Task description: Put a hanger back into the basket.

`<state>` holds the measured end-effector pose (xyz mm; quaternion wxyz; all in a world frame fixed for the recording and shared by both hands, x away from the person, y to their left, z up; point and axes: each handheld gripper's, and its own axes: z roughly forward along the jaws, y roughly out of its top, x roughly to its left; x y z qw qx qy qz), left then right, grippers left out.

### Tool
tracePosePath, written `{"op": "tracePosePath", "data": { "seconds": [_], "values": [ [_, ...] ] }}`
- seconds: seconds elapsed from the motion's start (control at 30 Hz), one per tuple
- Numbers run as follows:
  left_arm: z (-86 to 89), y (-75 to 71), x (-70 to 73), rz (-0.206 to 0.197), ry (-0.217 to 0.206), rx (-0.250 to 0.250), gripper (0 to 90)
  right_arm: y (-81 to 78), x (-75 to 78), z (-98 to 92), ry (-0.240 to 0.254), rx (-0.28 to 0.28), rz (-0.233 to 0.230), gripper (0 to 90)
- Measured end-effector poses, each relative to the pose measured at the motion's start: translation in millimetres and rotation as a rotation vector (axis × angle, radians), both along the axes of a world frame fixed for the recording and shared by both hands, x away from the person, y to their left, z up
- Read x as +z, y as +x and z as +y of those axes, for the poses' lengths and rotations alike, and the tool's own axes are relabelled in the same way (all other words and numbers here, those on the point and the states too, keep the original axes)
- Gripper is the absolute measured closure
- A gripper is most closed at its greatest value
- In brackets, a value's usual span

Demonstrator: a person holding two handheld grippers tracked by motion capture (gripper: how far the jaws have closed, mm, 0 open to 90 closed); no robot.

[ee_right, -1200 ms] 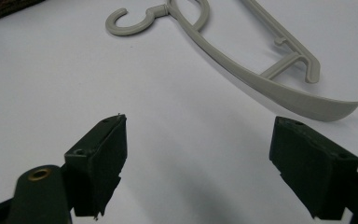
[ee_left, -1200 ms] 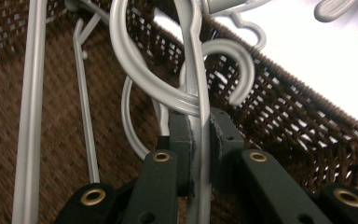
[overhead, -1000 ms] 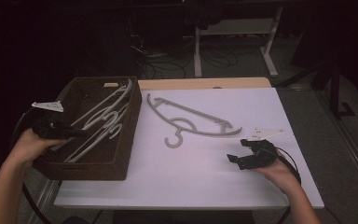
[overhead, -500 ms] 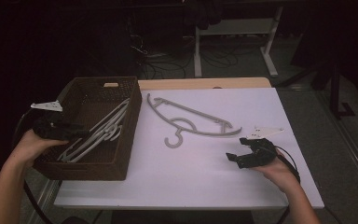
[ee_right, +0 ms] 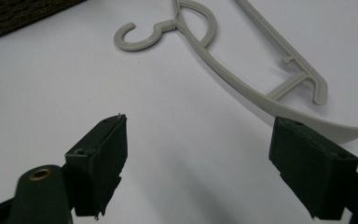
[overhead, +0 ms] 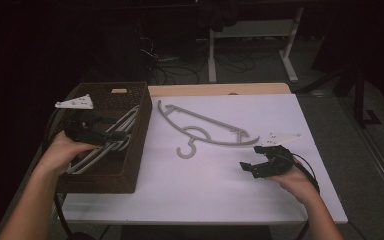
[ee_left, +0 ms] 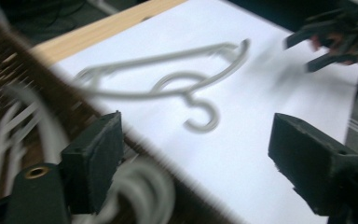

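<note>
Left gripper, jaws just opened wide and gripping nothing, poised over the brown basket with grey hangers below it; right gripper, jaws likewise spread and empty, low over the white table, a single grey hanger lying just ahead.

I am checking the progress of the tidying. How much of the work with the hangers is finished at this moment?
Done: several hangers lie in the brown basket. In hand: nothing; the left gripper is above the basket, its jaws have just been opening and hold nothing, and the right gripper rests open on the white table. Left: one grey hanger lies on the table, apparently next to go in.
</note>
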<state>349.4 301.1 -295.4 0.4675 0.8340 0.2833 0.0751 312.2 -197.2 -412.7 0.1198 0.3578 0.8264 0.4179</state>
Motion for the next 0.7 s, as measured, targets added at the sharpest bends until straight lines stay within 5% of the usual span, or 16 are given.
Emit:
{"op": "tracePosePath", "data": {
  "seconds": [0.33,0.7],
  "values": [
    [-62.9,-5.9,-6.7,-0.025,-0.050,-0.086,13.6,33.6,4.7,35.8,0.002,0.037,0.053,44.4],
    [-75.2,-0.6,-19.1,-0.018,-0.039,-0.094,13.6,104.9,-5.7,118.4,-0.030,0.098,0.113,59.2]
  ]
}}
